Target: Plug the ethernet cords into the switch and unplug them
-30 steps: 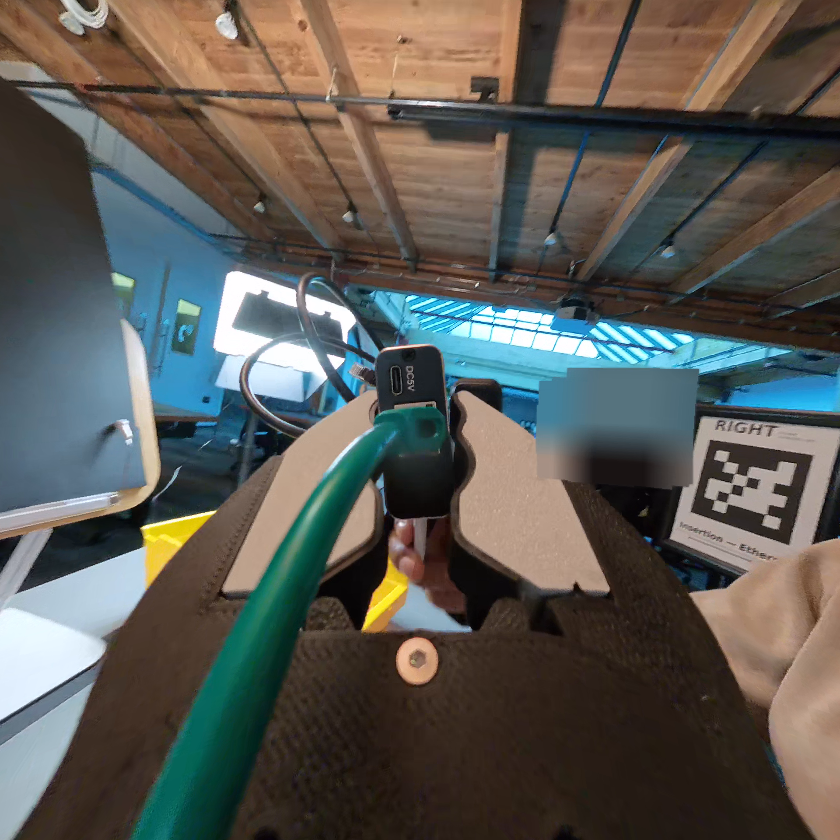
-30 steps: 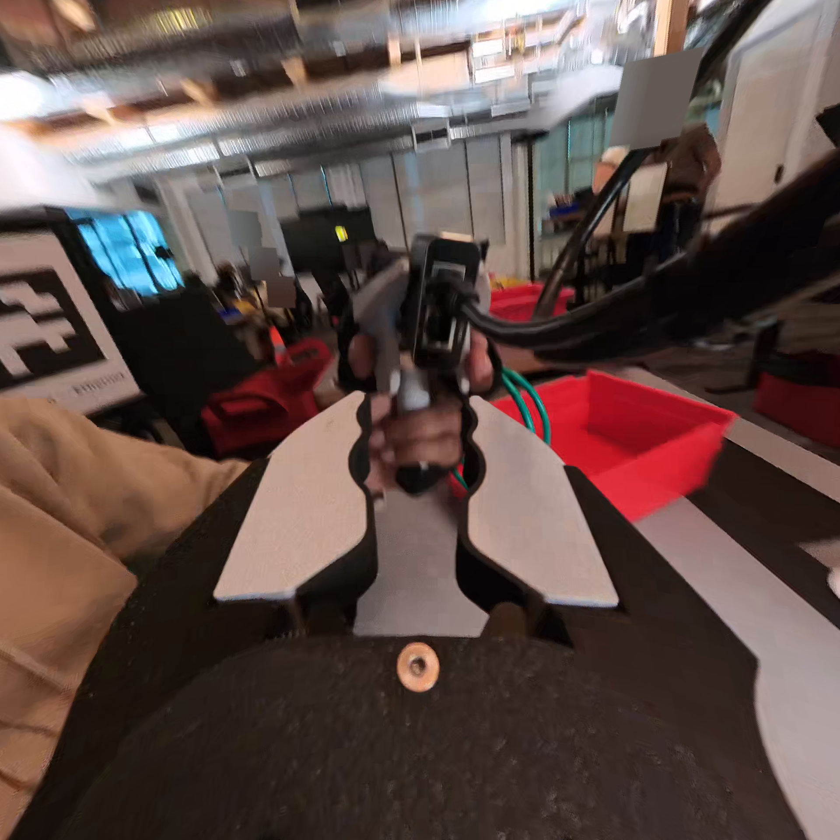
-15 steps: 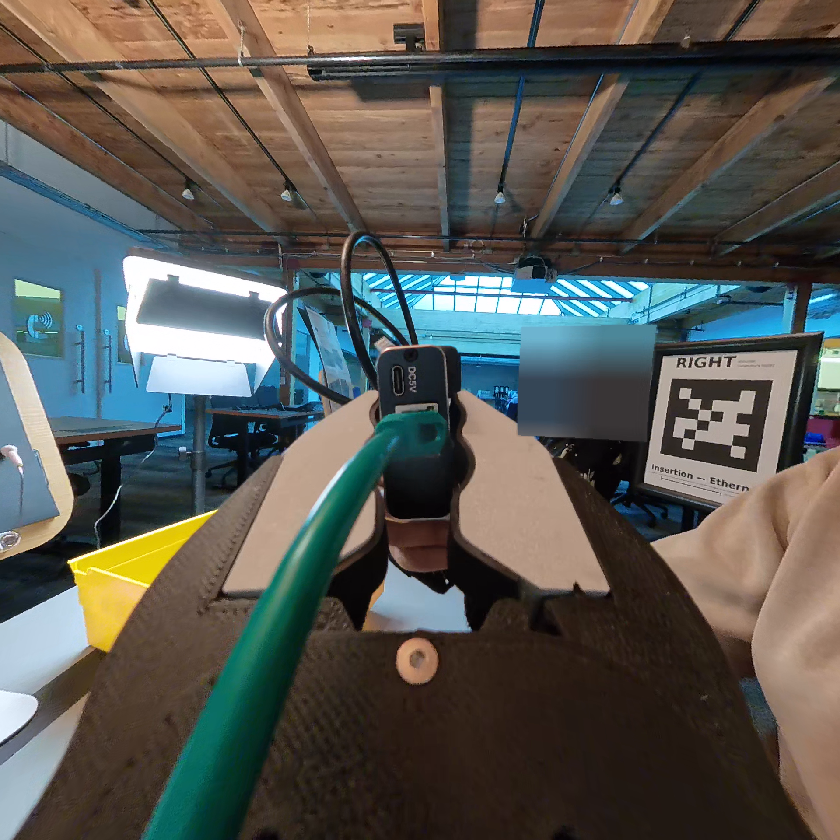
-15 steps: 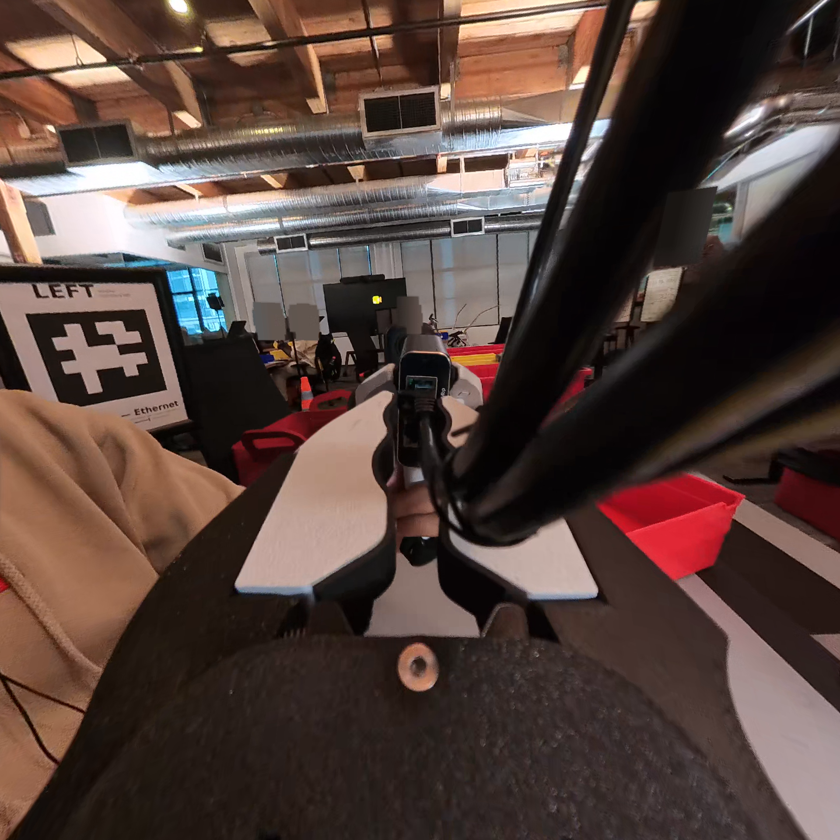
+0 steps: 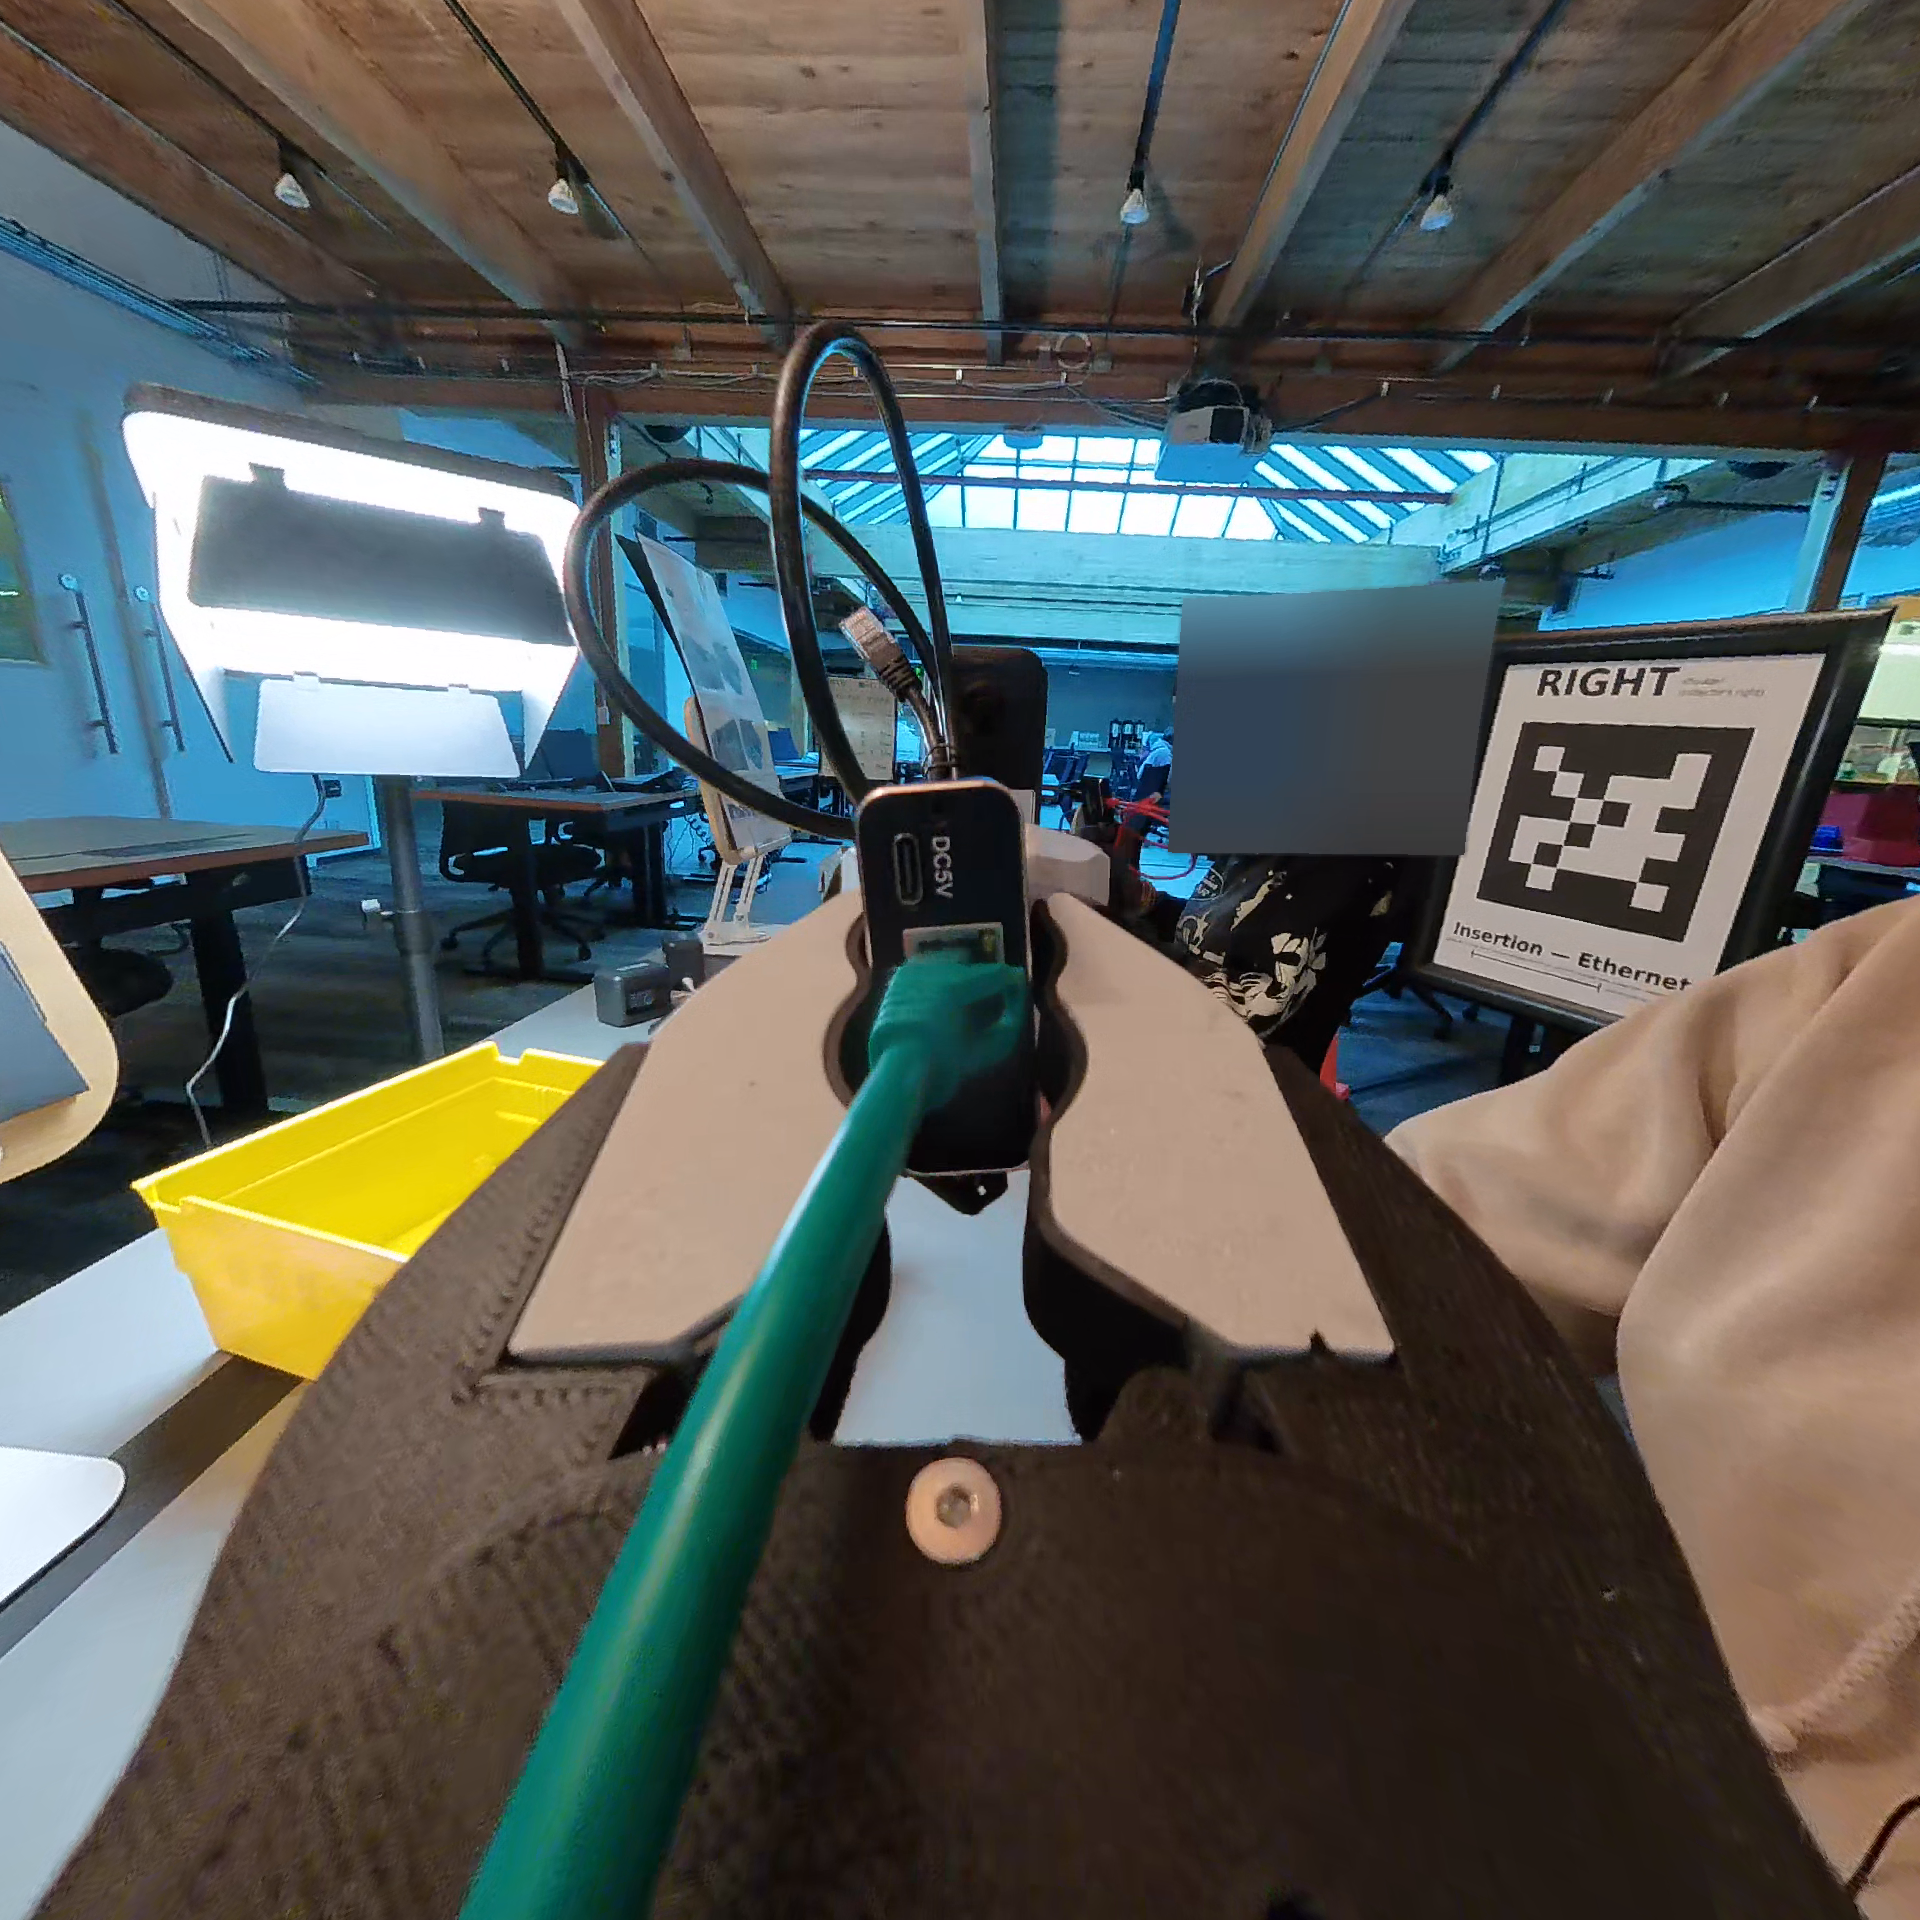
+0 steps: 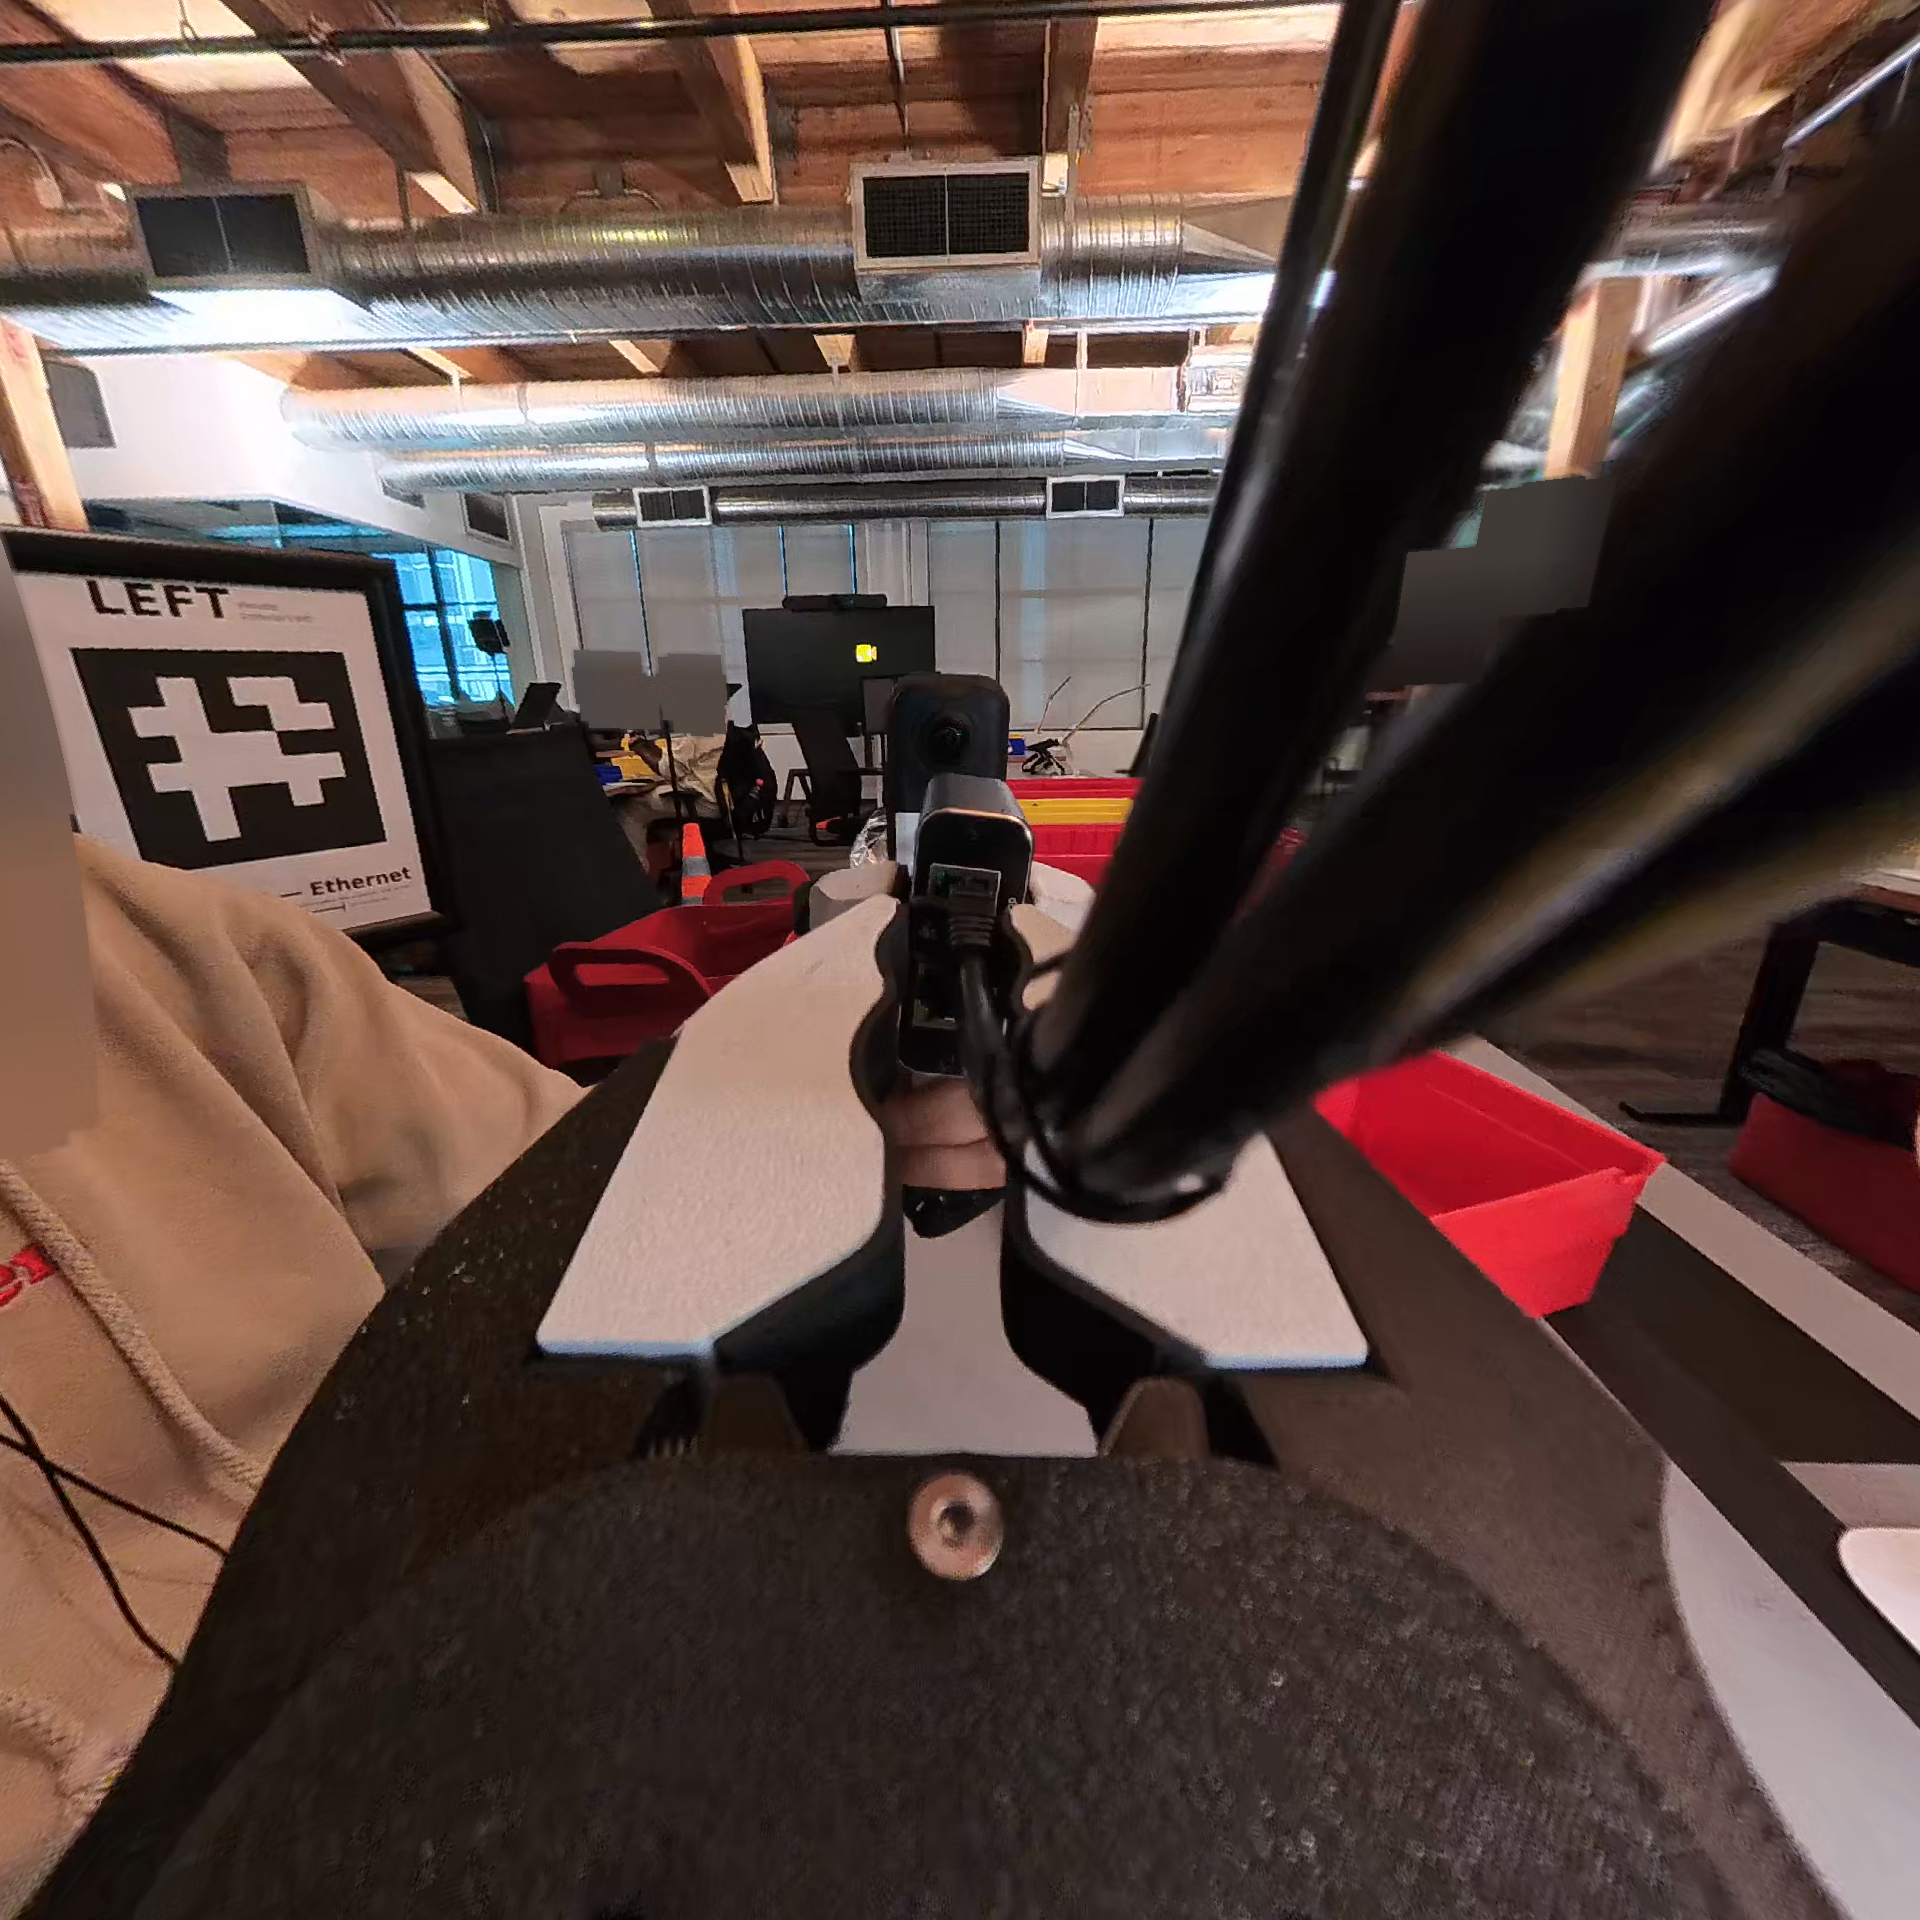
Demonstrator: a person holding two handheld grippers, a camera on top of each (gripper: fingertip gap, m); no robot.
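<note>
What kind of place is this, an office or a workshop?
Probably an open loft-style workspace, part office and part lab: exposed wooden ceiling beams, bare metal air ducts, rows of desks with office chairs, and plastic sorting bins, one yellow and one red.

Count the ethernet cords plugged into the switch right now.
2. A green cord is in the switch face toward the left wrist view. A black cord is in the opposite face, seen in the right wrist view. Others may be hidden.
</note>
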